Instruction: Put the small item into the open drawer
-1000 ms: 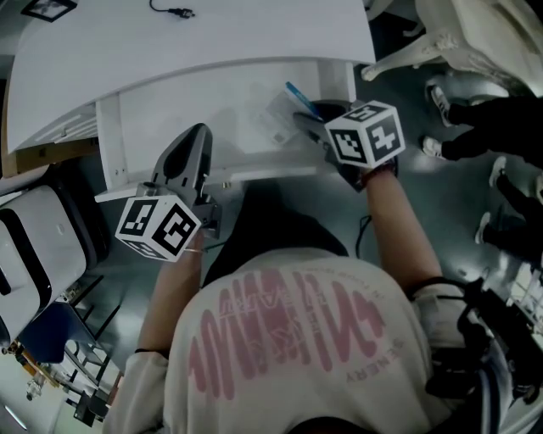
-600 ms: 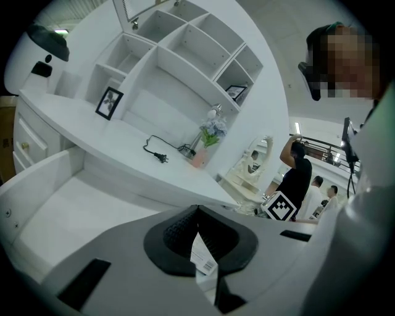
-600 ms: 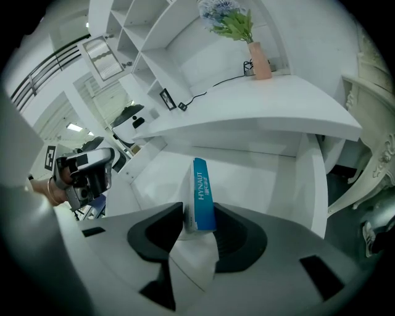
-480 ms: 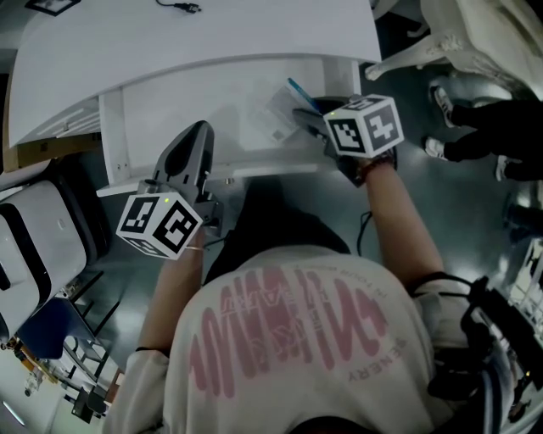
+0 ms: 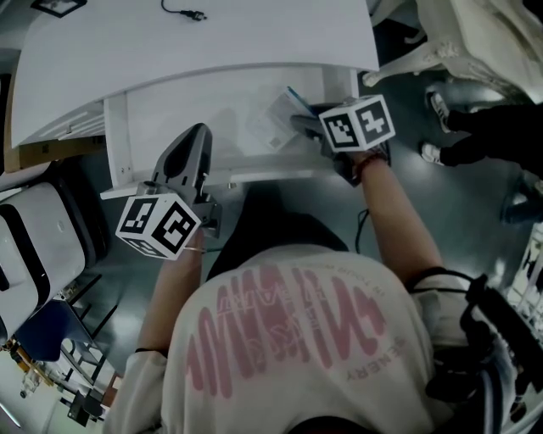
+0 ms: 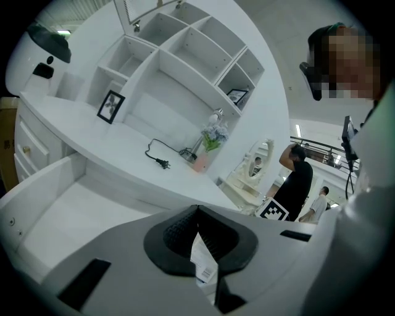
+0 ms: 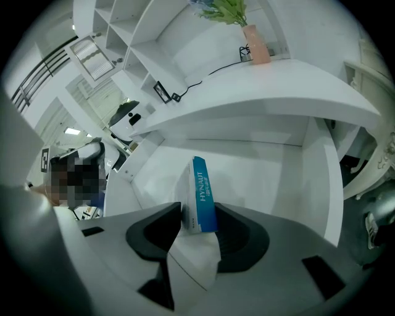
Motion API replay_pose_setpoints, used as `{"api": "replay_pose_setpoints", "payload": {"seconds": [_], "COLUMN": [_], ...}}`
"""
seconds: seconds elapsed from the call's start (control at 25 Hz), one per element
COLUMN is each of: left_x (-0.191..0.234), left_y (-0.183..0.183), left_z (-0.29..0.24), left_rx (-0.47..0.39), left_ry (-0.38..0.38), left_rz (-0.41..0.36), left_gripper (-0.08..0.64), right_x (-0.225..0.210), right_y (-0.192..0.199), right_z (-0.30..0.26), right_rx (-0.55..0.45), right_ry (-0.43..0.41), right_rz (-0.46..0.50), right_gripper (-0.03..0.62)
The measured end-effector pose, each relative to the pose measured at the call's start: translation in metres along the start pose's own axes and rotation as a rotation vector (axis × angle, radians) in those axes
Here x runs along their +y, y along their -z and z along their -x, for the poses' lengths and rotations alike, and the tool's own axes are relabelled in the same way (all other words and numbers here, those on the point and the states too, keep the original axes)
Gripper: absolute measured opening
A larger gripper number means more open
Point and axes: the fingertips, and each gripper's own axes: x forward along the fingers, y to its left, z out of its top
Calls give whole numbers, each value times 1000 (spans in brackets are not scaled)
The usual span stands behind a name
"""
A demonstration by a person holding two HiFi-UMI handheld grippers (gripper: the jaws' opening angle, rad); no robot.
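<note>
The one small box [image 7: 200, 194] stands on a long edge, teal spine up and white faces to either side; its long axis runs away from us toward the far wall of the drawer [image 7: 259, 166]; it sits inside that single open drawer, in the right part. Its near end lies between the jaws of the right tool [image 7: 199, 213], which are spreading at this moment, each pad close beside a face of the box; we cannot tell whether the box's lower edge rests on the drawer floor, since the tool hides it. The left tool [image 6: 197, 210], the second of the two, is well apart from the box, over the near left edge of the drawer; its tips are pressed together, and a white printed slip [image 6: 203, 265] shows in the slit behind them. Above the drawer runs the white desk [image 5: 195, 42]; on it, far from us, lie one black plug cable [image 5: 182, 11] and one pink vase [image 7: 256, 46] of flowers.
</note>
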Motion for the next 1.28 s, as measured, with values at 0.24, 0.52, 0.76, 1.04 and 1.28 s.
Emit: {"api": "replay_pose_setpoints", "payload": {"seconds": [0.24, 0.52, 0.76, 1.04, 1.28], "left_x": [11, 14, 20, 27, 29], "left_y": [-7, -10, -14, -14, -9], "left_z": [2, 1, 0, 2, 4], "left_rx": [-3, 3, 5, -1, 1], "left_ry": [-9, -9, -14, -24, -27], "left_rz": [-5, -3, 1, 34, 31], "left_gripper": [29, 29, 29, 29, 29], "right_x": [3, 2, 6, 8, 6], "right_y": [-1, 1, 2, 4, 8], "right_z": [-10, -19, -29, -37, -44], "right_rx": [19, 64, 94, 121, 142], "right_ry": [7, -11, -21, -37, -25], "right_rz": [12, -33, -25, 2, 8], "right_gripper": [193, 207, 218, 227, 235]}}
